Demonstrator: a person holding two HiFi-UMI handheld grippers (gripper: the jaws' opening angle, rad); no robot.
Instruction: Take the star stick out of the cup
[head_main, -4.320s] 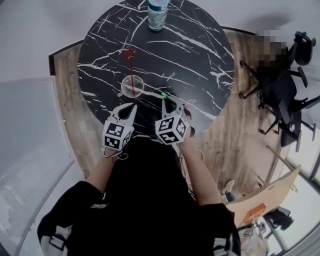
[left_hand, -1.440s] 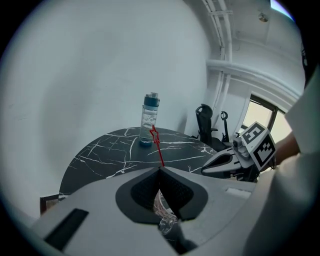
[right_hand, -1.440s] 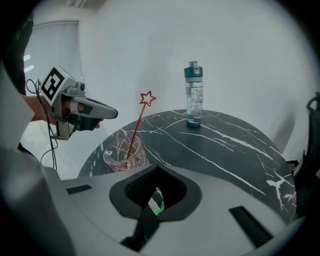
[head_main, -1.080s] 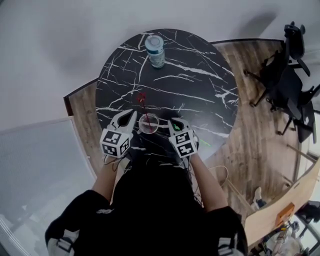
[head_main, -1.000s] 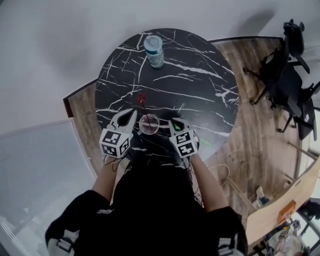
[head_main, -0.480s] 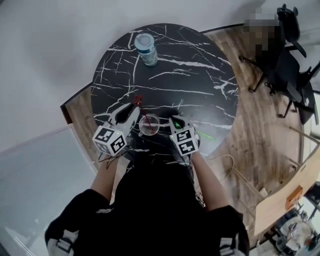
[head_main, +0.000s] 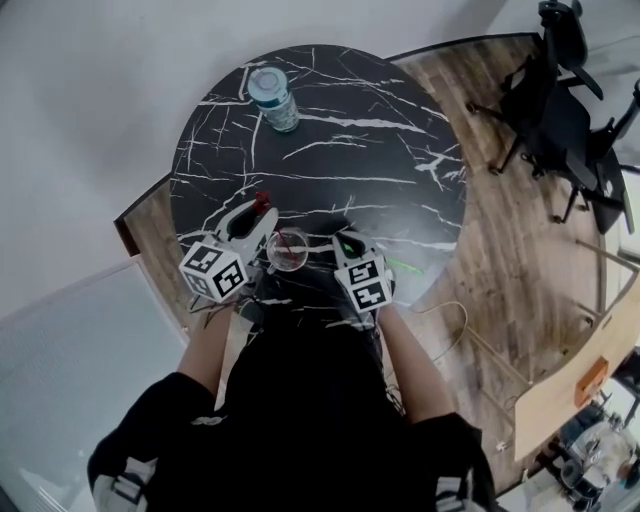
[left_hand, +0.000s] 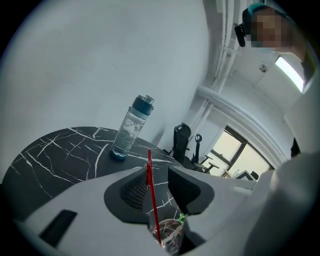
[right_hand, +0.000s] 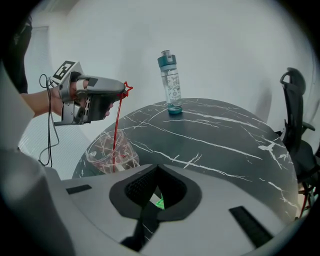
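On a round black marble table (head_main: 400, 150) in a pale-walled room, the left gripper (left_hand: 161, 186) is reaching in just under the star, its jaws having just been opening and now standing spread wide. The red stick (right_hand: 118, 122) is running up between them, close against one pad but not squeezed. It is standing tilted in the clear cup (right_hand: 100, 150), foot at the bottom, near the table's front edge. The right gripper (right_hand: 159, 192) is hovering beside the cup without touching it, jaws drawn nearly together, apparently pinching a small green piece (right_hand: 159, 202). A bottle (right_hand: 171, 82) is standing well apart at the far side. The task appears to be at the grasping step, with the stick not yet out. The next move is likely calling for a firm close below the star, then a lift along the stick's lean, since the unheld cup looks light enough to tip.
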